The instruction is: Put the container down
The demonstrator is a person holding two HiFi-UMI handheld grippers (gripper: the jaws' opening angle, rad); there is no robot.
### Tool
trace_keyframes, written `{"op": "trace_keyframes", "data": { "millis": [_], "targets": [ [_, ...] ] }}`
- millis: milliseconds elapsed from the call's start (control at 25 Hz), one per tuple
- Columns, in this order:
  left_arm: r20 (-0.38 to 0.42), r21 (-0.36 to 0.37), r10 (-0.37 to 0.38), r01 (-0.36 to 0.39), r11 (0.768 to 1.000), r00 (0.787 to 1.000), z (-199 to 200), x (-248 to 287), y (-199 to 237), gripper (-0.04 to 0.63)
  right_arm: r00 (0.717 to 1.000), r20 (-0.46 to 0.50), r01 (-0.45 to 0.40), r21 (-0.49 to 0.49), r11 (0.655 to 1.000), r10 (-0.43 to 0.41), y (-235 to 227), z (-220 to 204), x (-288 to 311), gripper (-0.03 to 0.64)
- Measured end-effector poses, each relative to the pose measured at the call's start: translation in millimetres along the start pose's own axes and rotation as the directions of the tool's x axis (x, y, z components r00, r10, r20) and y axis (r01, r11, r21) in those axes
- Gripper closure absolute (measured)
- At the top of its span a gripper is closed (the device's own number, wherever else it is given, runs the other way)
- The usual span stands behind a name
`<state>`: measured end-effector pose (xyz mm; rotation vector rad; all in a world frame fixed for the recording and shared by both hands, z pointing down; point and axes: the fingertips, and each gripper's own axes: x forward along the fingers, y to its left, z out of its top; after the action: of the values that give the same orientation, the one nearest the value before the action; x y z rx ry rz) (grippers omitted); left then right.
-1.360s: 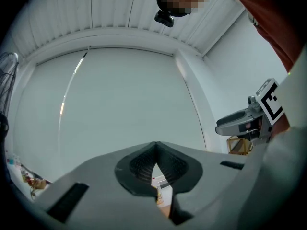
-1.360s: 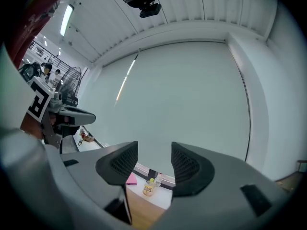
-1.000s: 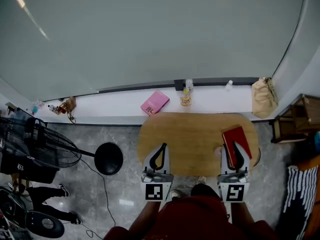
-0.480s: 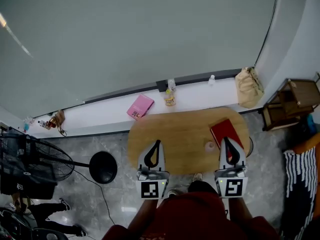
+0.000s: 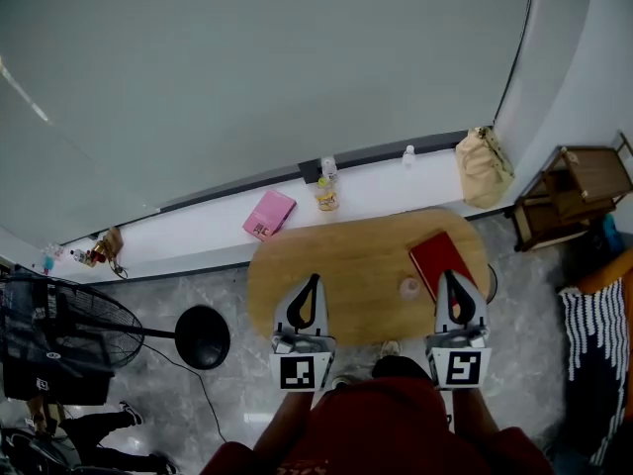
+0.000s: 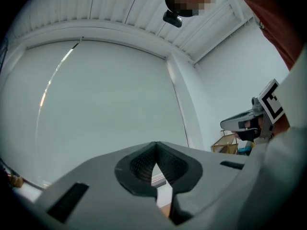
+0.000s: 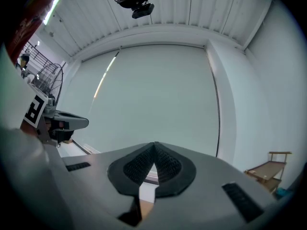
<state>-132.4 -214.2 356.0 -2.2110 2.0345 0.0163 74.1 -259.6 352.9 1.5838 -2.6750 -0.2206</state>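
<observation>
the left gripper (image 5: 313, 283) and the right gripper (image 5: 453, 281) are held over the near edge of the oval wooden table (image 5: 346, 260), and each pair of jaws is seen closed tip to tip with nothing gripped between them. the small pale round container (image 5: 408, 287) is set on the table, just left of the right gripper and at the near left corner of the red book (image 5: 438, 257). a pink box (image 5: 269, 215) is seen on the white ledge (image 5: 198, 234) beyond the table's far edge.
</observation>
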Motion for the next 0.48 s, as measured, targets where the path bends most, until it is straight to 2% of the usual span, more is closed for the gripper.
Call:
{"op": "trace_keyframes", "data": {
  "millis": [360,480],
  "targets": [
    [-0.005,0.022,-0.056,0.056,0.998,0.998,-2.5,22.0,-20.5,0.591,0.999,-0.025,0.045,0.010,0.999,-0.045,-25.3,-9.8,-0.8,0.620],
    [-0.012,0.001,-0.054,0.054,0.999,0.998,-6.0,31.0,-26.3,0.591,0.998,-0.026,0.050,0.008,0.999,-0.050,-34.9,-14.5,3.2,0.620]
  ]
}}
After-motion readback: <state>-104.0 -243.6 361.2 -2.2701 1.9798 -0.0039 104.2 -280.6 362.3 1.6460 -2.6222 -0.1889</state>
